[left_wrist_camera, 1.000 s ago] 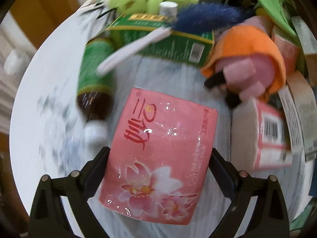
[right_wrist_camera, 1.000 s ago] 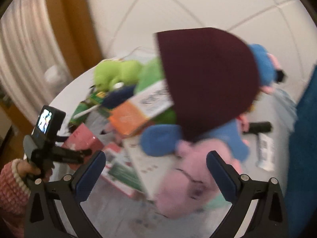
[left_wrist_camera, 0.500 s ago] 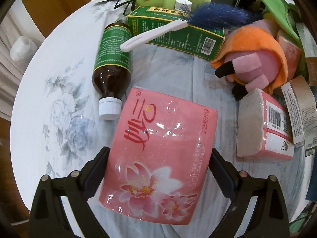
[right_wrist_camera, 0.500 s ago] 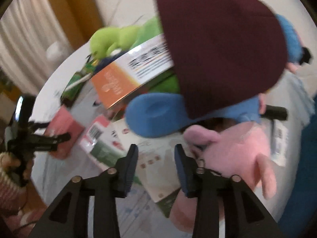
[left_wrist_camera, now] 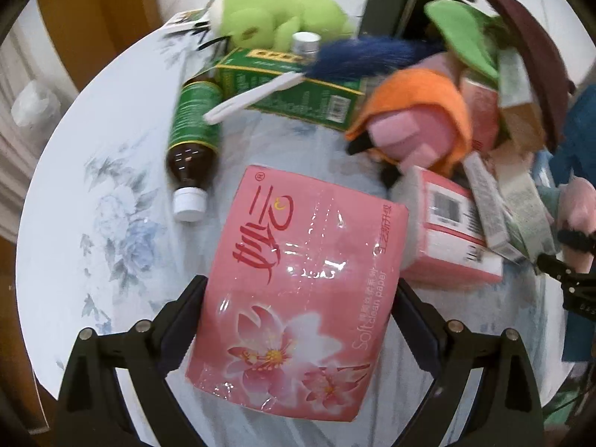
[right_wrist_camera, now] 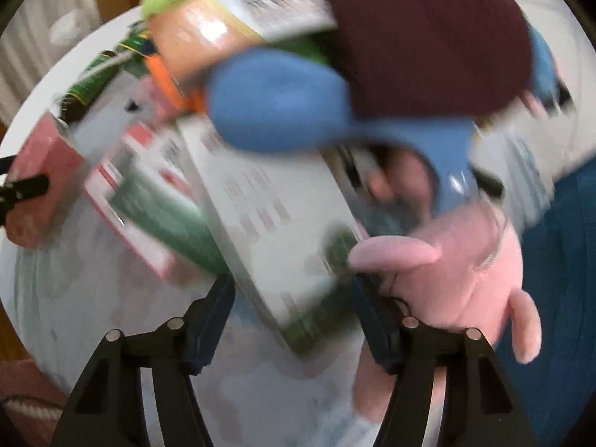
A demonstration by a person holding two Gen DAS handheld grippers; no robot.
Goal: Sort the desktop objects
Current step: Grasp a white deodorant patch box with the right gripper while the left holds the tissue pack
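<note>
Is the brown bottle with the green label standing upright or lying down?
Lying down. The brown bottle rests on its side on the table, white cap toward the camera.

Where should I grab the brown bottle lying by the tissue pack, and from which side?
Probably across the green-labelled body of the brown bottle, coming from above. It lies flat with its white cap toward the camera; the white brush handle crosses its far end, so grip nearer the cap.
</note>
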